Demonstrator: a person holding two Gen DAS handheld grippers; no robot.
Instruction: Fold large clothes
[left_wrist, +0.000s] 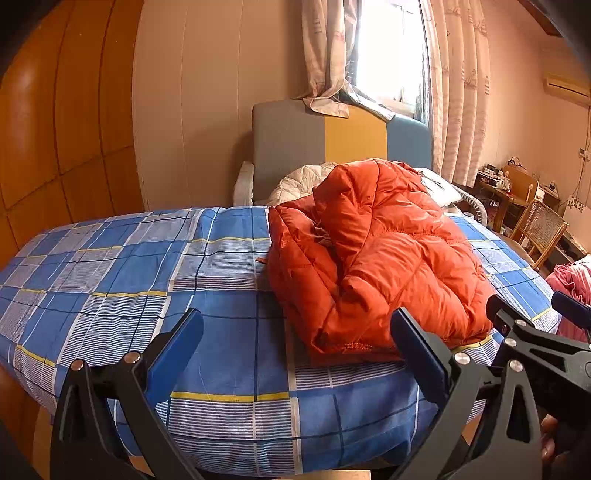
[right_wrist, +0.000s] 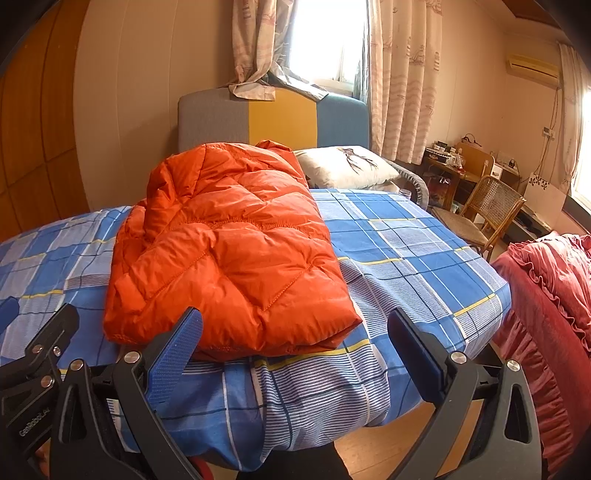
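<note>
Orange puffer jacket (right_wrist: 229, 254) lies on the bed (right_wrist: 424, 251), on the blue plaid sheet near the foot edge, already gathered into a thick, roughly rectangular bundle with the quilted back uppermost. From the left wrist view the bundle (left_wrist: 373, 258) looks less tidy on its left side: a lower layer sticks out past the upper fold, and a deep crease runs down the middle.

Both tools hang just off the foot of the bed, facing the jacket. The left gripper (left_wrist: 295, 354) has its fingers spread wide with nothing between them; the right gripper (right_wrist: 295, 354) is likewise spread and empty, its left finger (right_wrist: 177, 354) overlapping the near hem in the picture, though contact cannot be confirmed.

Judging from the compact shape, the folding appears to be in its late stage, either finished or needing one more tidy. If another move is called for, it would likely be to square up the protruding left layer or press the puffy stack flat, since down filling tends to spring back and let a fold open. A pillow (right_wrist: 347, 166) sits behind the jacket by the headboard (right_wrist: 273, 118), apart from the work.
</note>
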